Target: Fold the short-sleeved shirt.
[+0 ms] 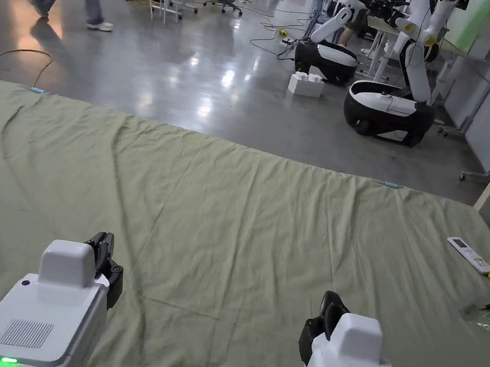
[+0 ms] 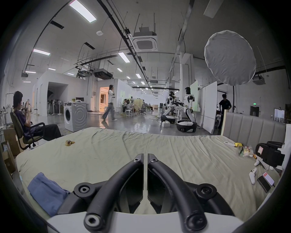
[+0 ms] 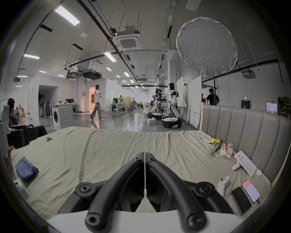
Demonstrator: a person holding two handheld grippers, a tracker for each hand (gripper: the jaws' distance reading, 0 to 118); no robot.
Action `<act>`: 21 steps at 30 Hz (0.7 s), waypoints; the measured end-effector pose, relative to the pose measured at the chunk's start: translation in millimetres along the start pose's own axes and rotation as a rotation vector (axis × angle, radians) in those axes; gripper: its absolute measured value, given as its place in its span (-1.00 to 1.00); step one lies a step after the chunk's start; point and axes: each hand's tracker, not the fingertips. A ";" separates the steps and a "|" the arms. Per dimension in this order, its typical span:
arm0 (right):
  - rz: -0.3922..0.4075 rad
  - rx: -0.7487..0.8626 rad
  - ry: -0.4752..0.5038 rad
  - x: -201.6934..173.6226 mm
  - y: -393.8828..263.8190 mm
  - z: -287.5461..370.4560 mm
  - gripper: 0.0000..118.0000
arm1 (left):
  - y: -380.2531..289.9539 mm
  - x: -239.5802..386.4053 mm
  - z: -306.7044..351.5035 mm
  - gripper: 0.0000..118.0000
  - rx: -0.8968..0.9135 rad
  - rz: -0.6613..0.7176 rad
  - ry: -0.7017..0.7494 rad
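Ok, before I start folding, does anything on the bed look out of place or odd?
The blue shirt lies bunched in a heap at the bed's left edge, beside the left gripper, not spread out. A small yellow scrap sits on the sheet far left. Both grippers, including the right gripper, are shut and hold nothing.

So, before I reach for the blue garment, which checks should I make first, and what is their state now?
1. Left gripper empty: ok, jaws together with nothing between them.
2. Right gripper empty: ok, jaws together with nothing between them.
3. Jaws opened for a grasp: not ok, both are shut.
4. Blue garment located: ok, bunched near the left edge of the green sheet.
5. It is a short-sleeved shirt: cannot tell, too crumpled.
6. Folding area free: ok in the middle; the white controller and phones lie at the right side.
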 end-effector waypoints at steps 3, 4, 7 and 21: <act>0.000 0.001 0.004 -0.7 0.2 -0.3 -0.97 | -0.6 -3.0 -1.0 -0.93 -0.003 -0.001 0.008; 0.001 0.000 0.006 -1.2 0.5 -0.3 -0.97 | -1.0 -3.2 -0.9 -0.93 -0.005 -0.002 0.009; 0.001 -0.002 0.007 -2.2 0.6 -1.1 -0.97 | -1.0 -5.5 -1.0 -0.93 -0.005 0.000 0.008; 0.005 -0.002 -0.002 -6.7 0.5 -5.2 -0.80 | 4.0 -5.0 -3.6 -0.73 0.014 -0.029 0.001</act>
